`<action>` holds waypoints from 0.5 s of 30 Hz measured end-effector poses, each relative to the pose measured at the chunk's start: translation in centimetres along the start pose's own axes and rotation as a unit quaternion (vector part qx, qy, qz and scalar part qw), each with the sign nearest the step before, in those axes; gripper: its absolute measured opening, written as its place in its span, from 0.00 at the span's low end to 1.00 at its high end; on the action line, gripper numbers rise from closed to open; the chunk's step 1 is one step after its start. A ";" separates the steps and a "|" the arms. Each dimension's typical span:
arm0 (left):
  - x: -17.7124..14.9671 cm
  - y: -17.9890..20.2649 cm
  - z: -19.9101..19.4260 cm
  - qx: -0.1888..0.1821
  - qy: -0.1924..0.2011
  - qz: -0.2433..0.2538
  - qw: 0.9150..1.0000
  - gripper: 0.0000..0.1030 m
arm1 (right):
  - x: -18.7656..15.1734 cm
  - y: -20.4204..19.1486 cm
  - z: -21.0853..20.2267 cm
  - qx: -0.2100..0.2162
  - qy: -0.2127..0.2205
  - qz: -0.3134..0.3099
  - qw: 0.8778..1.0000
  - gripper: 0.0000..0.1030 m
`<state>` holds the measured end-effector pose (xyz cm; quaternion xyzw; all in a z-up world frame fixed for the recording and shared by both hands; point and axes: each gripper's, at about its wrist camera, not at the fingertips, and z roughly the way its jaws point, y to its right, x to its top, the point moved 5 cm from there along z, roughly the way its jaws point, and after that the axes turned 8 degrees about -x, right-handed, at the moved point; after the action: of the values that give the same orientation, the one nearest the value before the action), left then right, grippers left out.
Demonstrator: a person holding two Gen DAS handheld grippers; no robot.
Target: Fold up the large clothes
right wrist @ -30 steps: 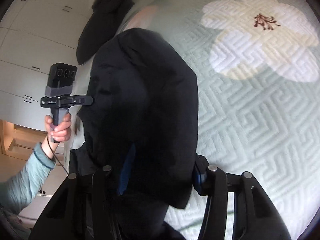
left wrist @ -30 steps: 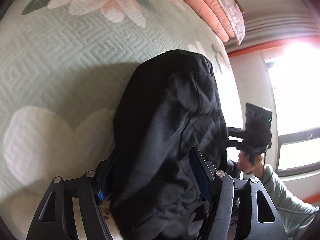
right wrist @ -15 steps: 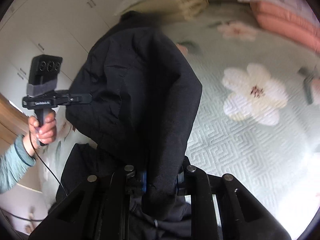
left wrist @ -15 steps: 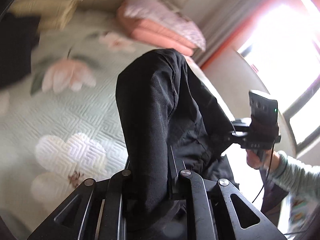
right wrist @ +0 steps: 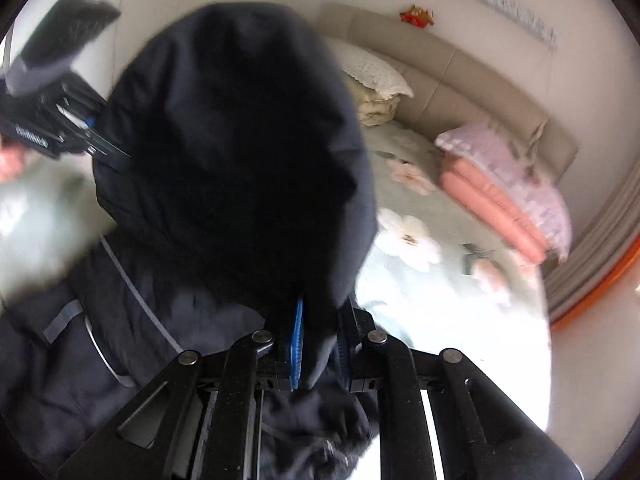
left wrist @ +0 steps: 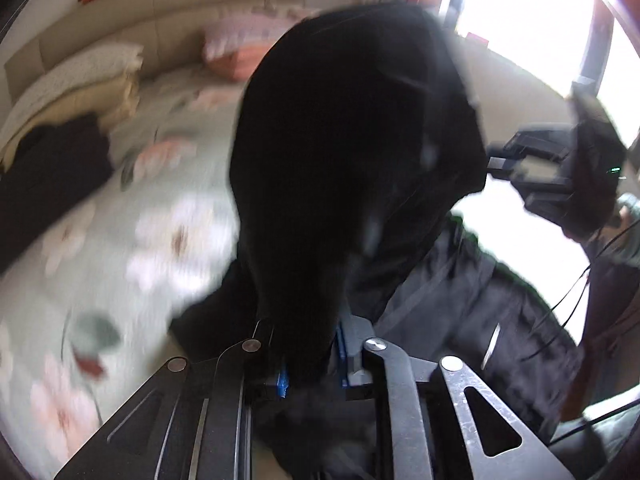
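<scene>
Both tools have just closed: left tool (left wrist: 308, 354) and right tool (right wrist: 318, 350) each grip the black garment (left wrist: 352, 152). It now hangs lifted off the bed (right wrist: 440, 280) ahead; folding has hardly begun.

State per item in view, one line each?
left gripper: shut on black garment, jaws just closed.
right gripper: shut on black garment, jaws just closed.
black garment: pinched at two spots, bunched, hanging between the grippers.
pink quilt: folded, on the bed.
bedspread: lying flat.
</scene>
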<state>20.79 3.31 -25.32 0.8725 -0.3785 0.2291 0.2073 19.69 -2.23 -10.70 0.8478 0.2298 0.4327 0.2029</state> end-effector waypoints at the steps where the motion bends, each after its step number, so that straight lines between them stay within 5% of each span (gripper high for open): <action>1: -1.3 -0.4 0.9 0.007 -0.015 -0.011 1.000 0.20 | -1.5 -1.3 0.2 -0.004 -0.011 -0.012 1.000 0.17; 7: -11.6 -3.9 6.0 0.037 -0.109 -0.130 0.985 0.17 | -10.5 -5.5 3.3 0.005 -0.120 -0.071 0.990 0.16; 10: -11.8 -5.0 3.1 0.041 -0.085 -0.164 0.982 0.17 | -11.3 -3.4 2.3 0.025 -0.146 -0.036 0.988 0.16; 15: -7.2 -4.1 -1.9 0.052 -0.035 -0.136 0.989 0.17 | -7.9 1.4 0.0 0.065 -0.154 0.049 0.985 0.19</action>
<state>19.02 10.97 -28.53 0.9330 -0.2505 0.1874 0.1780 15.83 -7.86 -15.00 0.9259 0.1814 0.2910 0.1586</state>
